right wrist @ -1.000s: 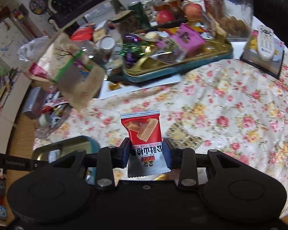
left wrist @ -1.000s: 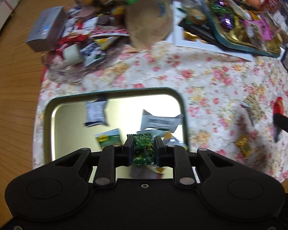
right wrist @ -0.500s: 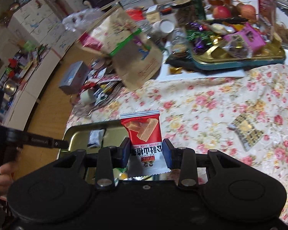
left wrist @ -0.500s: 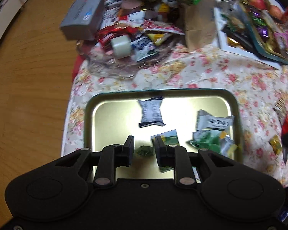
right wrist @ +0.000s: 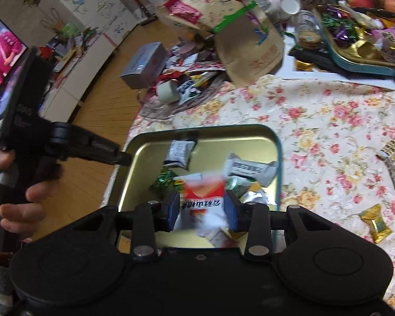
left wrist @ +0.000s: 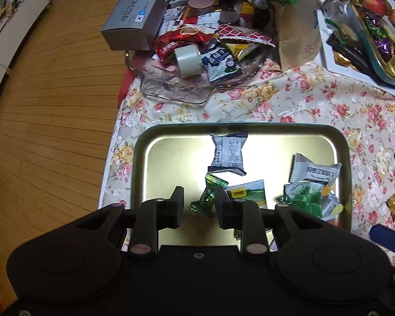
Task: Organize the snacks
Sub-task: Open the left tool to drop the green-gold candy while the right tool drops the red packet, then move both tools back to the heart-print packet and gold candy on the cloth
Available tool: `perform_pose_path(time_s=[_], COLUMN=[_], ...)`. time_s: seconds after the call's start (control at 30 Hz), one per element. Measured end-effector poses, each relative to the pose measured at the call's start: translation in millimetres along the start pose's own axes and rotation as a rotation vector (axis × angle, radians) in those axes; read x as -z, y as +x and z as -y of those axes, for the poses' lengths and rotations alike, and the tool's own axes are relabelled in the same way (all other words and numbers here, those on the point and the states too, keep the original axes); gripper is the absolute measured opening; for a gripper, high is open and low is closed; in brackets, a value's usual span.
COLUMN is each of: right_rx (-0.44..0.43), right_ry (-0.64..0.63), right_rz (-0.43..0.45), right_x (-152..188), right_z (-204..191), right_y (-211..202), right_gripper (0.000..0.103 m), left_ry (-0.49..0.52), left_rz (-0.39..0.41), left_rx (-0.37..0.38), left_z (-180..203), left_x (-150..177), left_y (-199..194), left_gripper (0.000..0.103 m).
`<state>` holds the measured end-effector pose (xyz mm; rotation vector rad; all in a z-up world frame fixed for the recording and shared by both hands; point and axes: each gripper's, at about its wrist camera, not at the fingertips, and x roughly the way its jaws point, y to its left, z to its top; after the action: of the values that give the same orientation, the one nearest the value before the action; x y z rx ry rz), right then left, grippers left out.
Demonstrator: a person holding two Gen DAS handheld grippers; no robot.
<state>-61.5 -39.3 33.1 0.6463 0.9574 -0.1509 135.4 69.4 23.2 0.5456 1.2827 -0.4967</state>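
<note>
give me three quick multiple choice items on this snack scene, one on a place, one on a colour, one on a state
1. Where does the green candy lie?
A. in the tray
B. on the floor
C. in the glass dish

2. What colour is the packet between the right hand-held gripper fingers?
A. blue
B. red and white
C. black

3. The left hand-held gripper is:
A. clamped on a box
B. opening, candy loose between its jaws
C. holding tape

Answers: 1 A, it rests on the tray floor. 2 B, red top over white. 3 B, gaps show beside the candy.
</note>
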Motion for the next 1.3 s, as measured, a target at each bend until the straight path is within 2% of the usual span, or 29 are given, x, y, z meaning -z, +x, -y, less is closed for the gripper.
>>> perform_pose_path(time_s=[0.17,0.33,0.43,0.57,0.63,0.77,1.1,1.3], right_rx=[-0.024,0.024,0.068,0.125,0.146,0.193,0.323,0.372], right_ry=[0.008,0.045,0.063,0.066,0.067,0.103,0.257,0.320], right_rz=[0.005,0.011,0.017,0.027,0.038,0.062,0.097,0.097], right_x=[0,-3,-5,-5,-5,-6,-2,5], right_z=[-3,13,24,40,49,75,154,191], right_y=[-6,-10,-13,-20,-26,-39,-69,-79], right_gripper=[0.046,0.046,0.046,0.046,0.046,0.046,0.046,0.046], left_ry=[-0.001,0.005,-0.034,-0.128,-0.119,-0.062,0.125,0.221], left_rz=[-0.004,-0.005,-0.004,-0.044,-0.074,-0.058,-0.012,-0.053], left_rx=[0.028,0.064,0.097,0.261,0.286,0.239,0.214,0.183], left_z=[6,18,30,53,72,112,209,252], left_x=[-2,-3,-5,-6,-6,-7,-3,9], left_y=[-2,-7,-12,-9,-6,-14,-32,-21], left_gripper=[0.036,0.036,0.035,0.035,0.035,0.034,0.035,0.035])
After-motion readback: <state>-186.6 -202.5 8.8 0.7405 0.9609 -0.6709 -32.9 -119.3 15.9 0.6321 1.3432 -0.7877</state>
